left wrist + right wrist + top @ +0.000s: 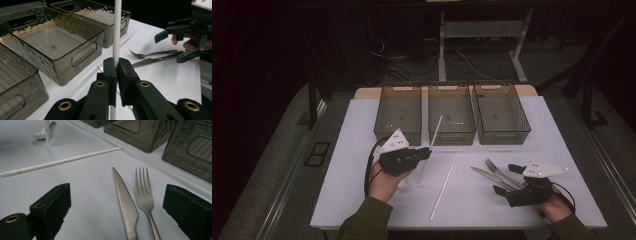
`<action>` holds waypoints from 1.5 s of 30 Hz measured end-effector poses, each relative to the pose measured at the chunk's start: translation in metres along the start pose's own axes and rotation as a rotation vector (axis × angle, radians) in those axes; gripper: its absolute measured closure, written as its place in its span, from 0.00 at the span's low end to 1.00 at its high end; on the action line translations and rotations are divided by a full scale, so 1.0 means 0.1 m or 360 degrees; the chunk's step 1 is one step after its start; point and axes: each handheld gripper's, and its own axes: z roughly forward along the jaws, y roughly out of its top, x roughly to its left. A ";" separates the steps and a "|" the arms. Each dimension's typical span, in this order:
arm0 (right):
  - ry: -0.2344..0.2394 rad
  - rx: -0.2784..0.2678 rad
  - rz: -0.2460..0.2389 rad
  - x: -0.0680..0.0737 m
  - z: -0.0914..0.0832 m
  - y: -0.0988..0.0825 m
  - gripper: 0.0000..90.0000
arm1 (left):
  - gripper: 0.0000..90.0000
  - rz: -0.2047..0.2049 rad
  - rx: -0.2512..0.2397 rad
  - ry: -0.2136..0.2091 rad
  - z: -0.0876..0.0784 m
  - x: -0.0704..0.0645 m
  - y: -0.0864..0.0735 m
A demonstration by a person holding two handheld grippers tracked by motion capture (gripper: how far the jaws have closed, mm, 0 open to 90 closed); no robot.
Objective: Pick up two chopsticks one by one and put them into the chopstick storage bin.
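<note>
My left gripper (426,152) is shut on a long white stick (432,144) that slants up toward the bins; in the left gripper view its jaws (117,67) pinch the upright stick (116,30). A second white stick (444,185) lies on the white table (362,165). A steel knife (486,176) and fork (496,169) lie side by side at the right. My right gripper (506,178) stands open around their handle ends. In the right gripper view the knife (125,197) and fork (143,192) lie between the wide-apart jaws (118,193), untouched.
Three dark see-through bins stand in a row at the back: left (397,112), middle (451,112), right (501,112). A small white spoon (404,183) lies by my left hand. The table's front edge (452,226) is close to both forearms.
</note>
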 end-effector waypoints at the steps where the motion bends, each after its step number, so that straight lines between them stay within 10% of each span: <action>1: 0.0000 0.0000 0.0000 0.00 0.00 0.00 0.09 | 0.94 0.0006 -0.0004 -0.0005 -0.01 0.02 0.01; 26: -0.0006 -0.0020 0.0015 -0.01 -0.02 0.00 0.09 | 0.94 0.0032 -0.0120 0.0080 -0.31 0.51 0.46; 45: -0.0007 -0.0028 0.0017 -0.02 -0.03 0.00 0.09 | 0.94 0.0045 -0.0157 0.0329 -0.39 1.13 0.85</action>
